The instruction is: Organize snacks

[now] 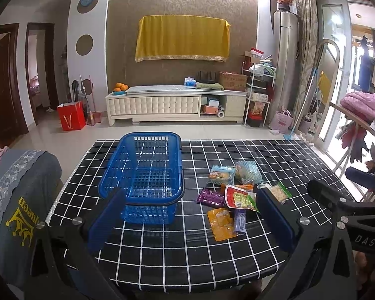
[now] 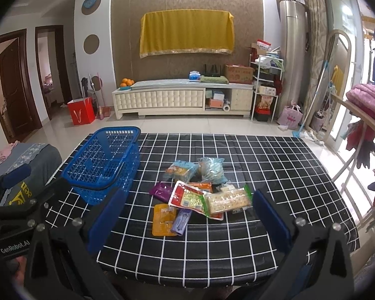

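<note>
- Left gripper [image 1: 191, 215]: nearest item in the left wrist view; blue pads spread wide, nothing between them; held above the near edge of the tabletop [image 1: 187, 255], aimed between basket and snacks.
- Right gripper [image 2: 185, 216]: likewise wide open and empty, held low over the near edge, with the snack pile straight ahead between its fingers.
- Tabletop: black cloth with a white grid; carries the basket and all the snacks.
- Basket [image 1: 143, 175]: blue plastic mesh, handles folded down on the rim, standing upright on the left part of the tabletop. Contents: none visible through the mesh.
- Snack pile [image 2: 197, 190]: loose heap just right of the basket, not touching it. Includes a purple packet [image 2: 162, 191], an orange packet [image 2: 163, 220], a small lilac packet [image 2: 181, 221] partly over it, a red-and-green packet [image 2: 190, 198], a clear pack of pale biscuits [image 2: 228, 200], and two light-blue bags [image 2: 181, 171] [image 2: 212, 168] at the far side.
- Progress, judged: task at its start; no snack is in the basket and none is gripped.
- Remaining, judged: every packet has yet to be moved, presumably into the basket.
</note>
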Tool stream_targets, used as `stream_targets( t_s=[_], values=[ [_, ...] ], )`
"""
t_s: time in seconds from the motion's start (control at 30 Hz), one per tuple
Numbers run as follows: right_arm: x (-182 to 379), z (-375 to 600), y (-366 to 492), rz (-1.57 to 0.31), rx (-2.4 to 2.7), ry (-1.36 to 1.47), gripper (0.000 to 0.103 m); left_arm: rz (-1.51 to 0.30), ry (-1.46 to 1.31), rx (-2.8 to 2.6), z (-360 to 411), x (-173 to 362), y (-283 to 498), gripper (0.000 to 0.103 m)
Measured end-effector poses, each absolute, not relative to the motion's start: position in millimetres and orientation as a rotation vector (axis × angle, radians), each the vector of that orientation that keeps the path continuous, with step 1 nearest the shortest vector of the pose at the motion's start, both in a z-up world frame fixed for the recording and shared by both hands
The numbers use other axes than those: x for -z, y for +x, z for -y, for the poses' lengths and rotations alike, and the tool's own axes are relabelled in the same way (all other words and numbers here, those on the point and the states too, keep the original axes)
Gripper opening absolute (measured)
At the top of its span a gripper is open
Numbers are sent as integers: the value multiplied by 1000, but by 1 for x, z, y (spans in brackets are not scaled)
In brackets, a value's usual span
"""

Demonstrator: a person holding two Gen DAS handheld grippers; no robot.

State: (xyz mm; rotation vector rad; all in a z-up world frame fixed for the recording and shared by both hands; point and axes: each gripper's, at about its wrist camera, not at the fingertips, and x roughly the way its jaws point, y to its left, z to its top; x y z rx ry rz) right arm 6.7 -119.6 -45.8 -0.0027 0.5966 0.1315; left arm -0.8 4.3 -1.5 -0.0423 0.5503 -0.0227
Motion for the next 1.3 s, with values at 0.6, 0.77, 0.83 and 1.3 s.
stream_targets(
  t_s=[0.6,0.77,0.83,1.3],
  values=[
    [47,118,7,-608,-137,0,103,-554,-42,22,-4,3,-4,103],
    [50,118,7,-618,-138,3,103,-561,-44,25,-6,4,-5,103],
    [50,118,8,-623,-138,2,103,-564,-45,24,-5,4,-4,103],
    [49,118,8,-626,-142,12,103,-567,-49,27,-5,3,-1,103]
  ],
)
